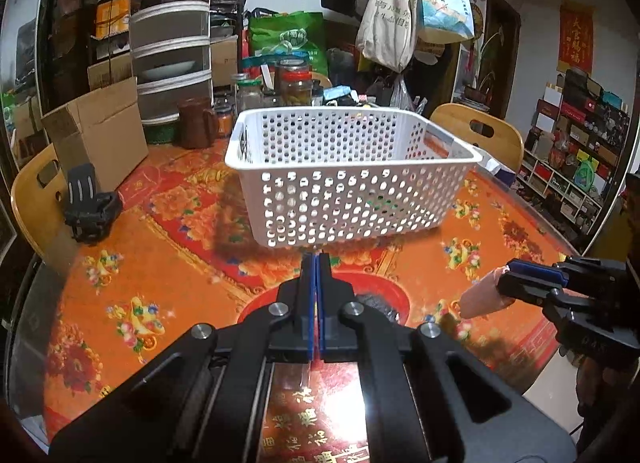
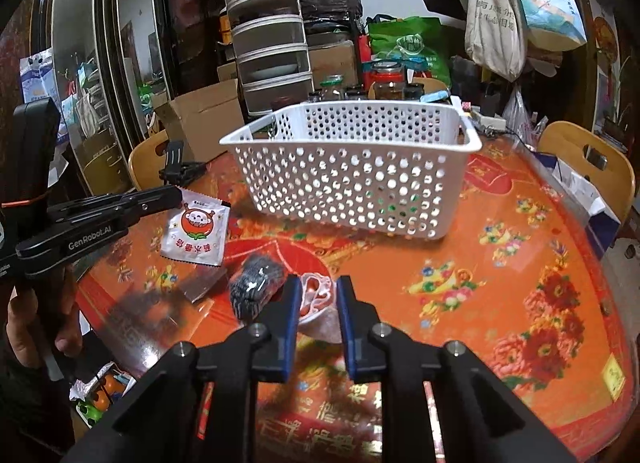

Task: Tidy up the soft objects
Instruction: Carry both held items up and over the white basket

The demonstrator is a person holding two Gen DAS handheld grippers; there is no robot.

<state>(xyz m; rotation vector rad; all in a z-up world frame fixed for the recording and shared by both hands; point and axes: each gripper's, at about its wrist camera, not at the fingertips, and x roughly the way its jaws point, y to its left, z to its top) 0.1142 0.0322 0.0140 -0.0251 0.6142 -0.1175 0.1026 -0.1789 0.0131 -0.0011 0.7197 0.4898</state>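
Nearest the right-wrist cam, the right gripper (image 2: 318, 295) has its blue-padded jaws clamped on a pale pink soft cloth pouch w/ orange-red inside (image 2: 317, 299), held just above the orange-red floral tablecloth (image 2: 500, 283). Just left of it lies a dark grey knitted bundle in clear wrap (image 2: 256, 287). Further left, the left gripper (image 2: 176, 194) holds a white sachet w/ cartoon print (image 2: 196, 229) by its top corner, jaws pressed together on it. Beyond, mid-table, sits the white perforated plastic basket (image 2: 352, 167); contents can't be made out. Behind it: glass jars (image 2: 386, 81), a brown cardboard box (image 2: 204, 111), a stacked clear-drawer unit (image 2: 268, 47).
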